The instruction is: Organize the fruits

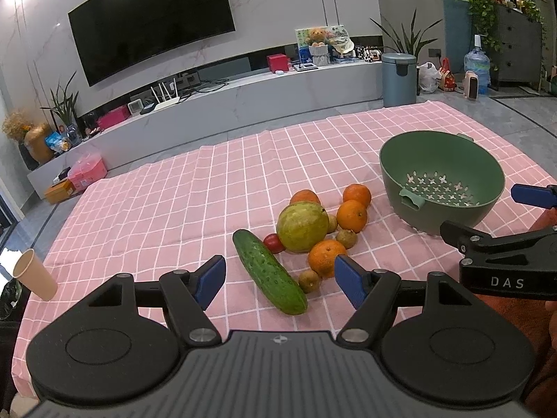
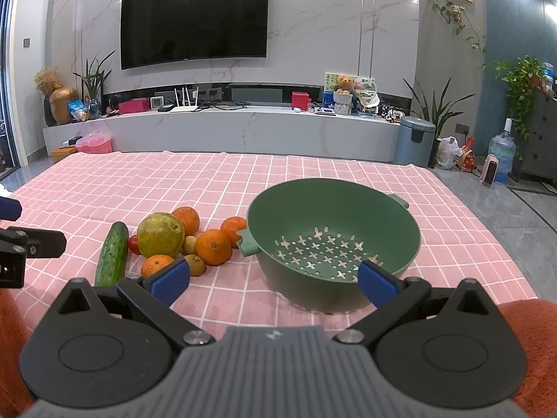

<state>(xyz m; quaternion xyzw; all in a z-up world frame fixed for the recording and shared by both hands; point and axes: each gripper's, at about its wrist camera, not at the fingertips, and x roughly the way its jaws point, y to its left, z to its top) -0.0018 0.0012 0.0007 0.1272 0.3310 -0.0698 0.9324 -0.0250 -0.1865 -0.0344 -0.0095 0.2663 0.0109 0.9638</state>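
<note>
On the tabletop (image 1: 146, 188), covered by a pink checked cloth, the fruits lie in one loose cluster just left of a green strainer bowl (image 2: 334, 240). Left wrist view: the left gripper (image 1: 278, 282) is released, its blue pads spread wide above the near end of a cucumber (image 1: 269, 271), holding nothing. Behind the cucumber sit a small red tomato (image 1: 273, 243), a large yellow-green round fruit (image 1: 302, 226) and four oranges; the nearest orange (image 1: 325, 257) is partly covered by the right-hand pad. Three small brown-green fruits lie among them, one (image 1: 309, 281) just beside the cucumber's near end. Only this view shows a paper cup (image 1: 34, 274) near the cloth's left edge, and the right gripper entering from the right beside the bowl.

Right wrist view: the right gripper (image 2: 273, 282) is likewise released and empty, its fingers straddling the near wall of the bowl. This view alone looks into the bowl: a perforated bottom with cross-shaped holes, no fruit inside, and a handle (image 2: 248, 244) touching or nearly touching an orange (image 2: 214, 246). Part of the left gripper shows at the left edge.
</note>
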